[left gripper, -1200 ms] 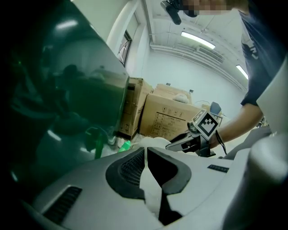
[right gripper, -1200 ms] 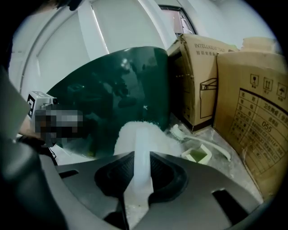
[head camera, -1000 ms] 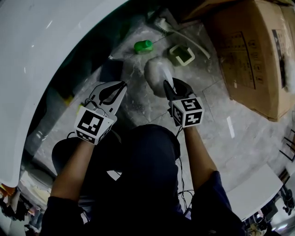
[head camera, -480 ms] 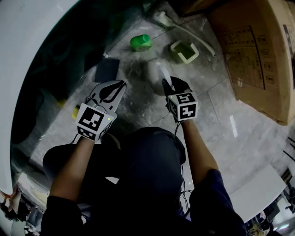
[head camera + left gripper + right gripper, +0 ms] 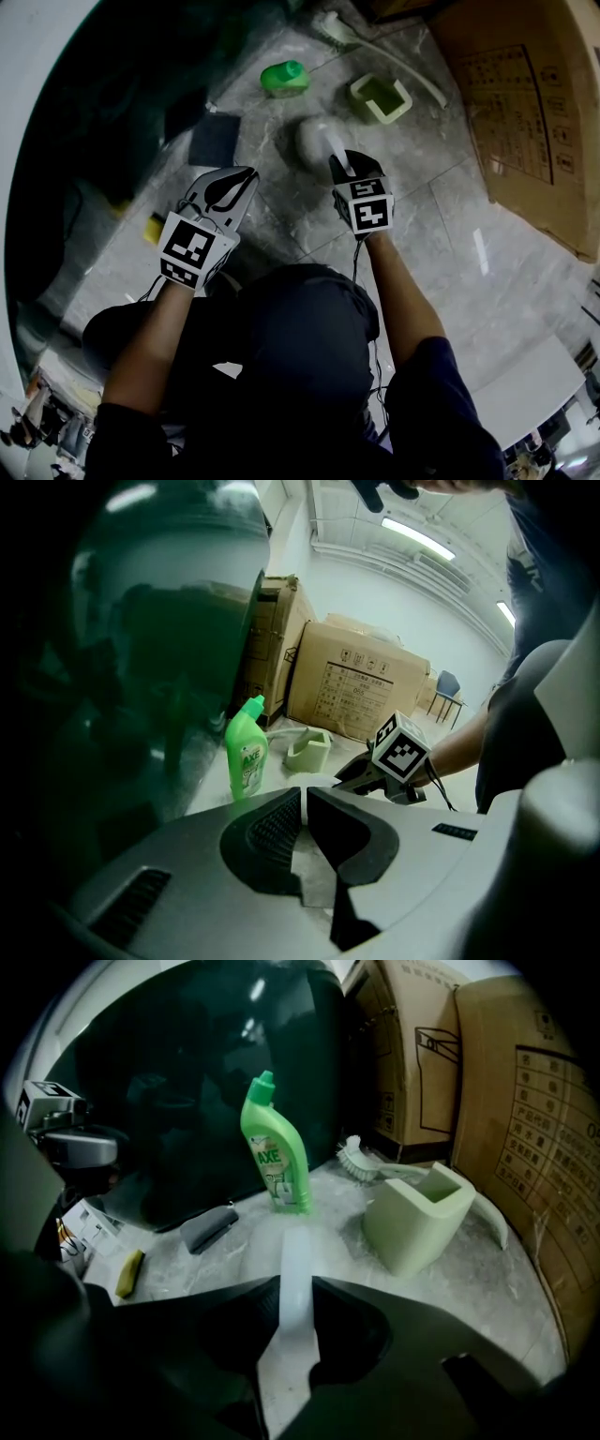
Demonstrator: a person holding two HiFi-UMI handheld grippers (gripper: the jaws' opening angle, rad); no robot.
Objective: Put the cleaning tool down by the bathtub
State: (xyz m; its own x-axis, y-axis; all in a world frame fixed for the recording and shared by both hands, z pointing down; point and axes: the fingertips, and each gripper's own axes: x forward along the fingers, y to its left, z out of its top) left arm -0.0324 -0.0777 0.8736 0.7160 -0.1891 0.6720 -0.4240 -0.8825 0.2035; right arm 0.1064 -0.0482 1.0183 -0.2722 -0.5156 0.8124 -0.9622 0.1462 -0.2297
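while the right gripper (image 5: 295, 1283) is clamped on the cleaning tool (image 5: 294, 1251), its two dark jaws press on either side of the tool's white, flat handle, which runs forward out of the grip. in the head view the tool's rounded whitish head (image 5: 314, 141) lies just ahead of the right gripper (image 5: 339, 167), low over the grey marble floor (image 5: 431, 216); contact with the floor cannot be confirmed. the left gripper (image 5: 304, 799) is closed, jaws together with only a thin slit between them, and it holds nothing. it hangs to the left of the right gripper, the two well apart.

the bathtub (image 5: 33, 84) curves along the left side, white rim above a dark wall. objects on the floor beside it:
- a green bottle (image 5: 275, 1147), upright, near the tub wall.
- a pale green holder (image 5: 412, 1218), right of the bottle.
- a white brush (image 5: 356, 1159), lying behind the holder.
- a dark pad (image 5: 214, 139) and a yellow piece (image 5: 129, 1272), closer to the tub.

cardboard boxes (image 5: 525, 103) stand at the right.
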